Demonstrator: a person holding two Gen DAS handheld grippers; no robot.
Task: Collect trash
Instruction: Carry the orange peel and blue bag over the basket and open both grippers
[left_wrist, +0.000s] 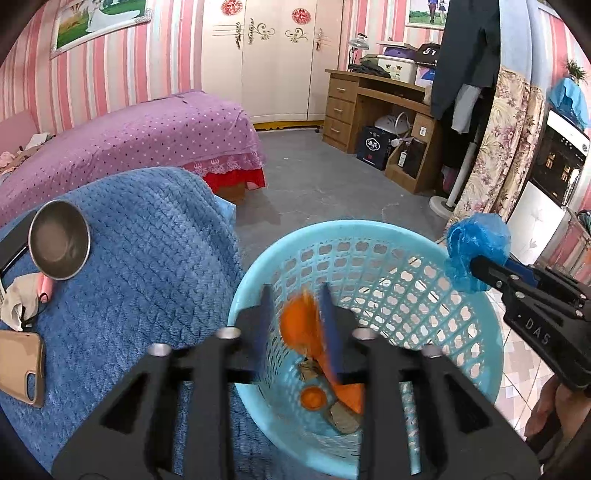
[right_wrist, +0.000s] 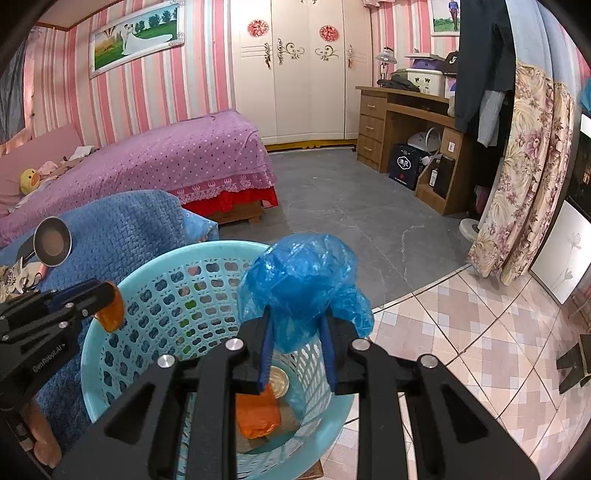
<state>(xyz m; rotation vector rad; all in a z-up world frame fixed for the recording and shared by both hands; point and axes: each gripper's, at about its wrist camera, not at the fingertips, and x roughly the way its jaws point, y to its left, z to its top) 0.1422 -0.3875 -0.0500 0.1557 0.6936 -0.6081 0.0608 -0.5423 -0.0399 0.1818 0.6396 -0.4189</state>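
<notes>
A light blue perforated trash basket (left_wrist: 476, 365) stands on the floor below both grippers; it also shows in the right wrist view (right_wrist: 110, 332). My left gripper (left_wrist: 295, 317) is over its opening, with a blurred orange wrapper (left_wrist: 301, 325) between its fingers; the same wrapper (right_wrist: 110, 310) shows at its tip in the right wrist view. My right gripper (right_wrist: 297, 325) is shut on a crumpled blue plastic bag (right_wrist: 303, 280), held over the basket's right rim; the bag (left_wrist: 476, 251) shows there in the left wrist view. Orange packaging (right_wrist: 256, 415) and other scraps lie in the basket.
A blue blanket-covered seat (left_wrist: 129, 277) left of the basket holds a round metal mirror (left_wrist: 59, 240), a phone (left_wrist: 22, 365) and small items. A purple bed (right_wrist: 166, 158), a wooden desk (right_wrist: 402, 122), a floral curtain (right_wrist: 524, 177) and grey floor (right_wrist: 351, 206) lie beyond.
</notes>
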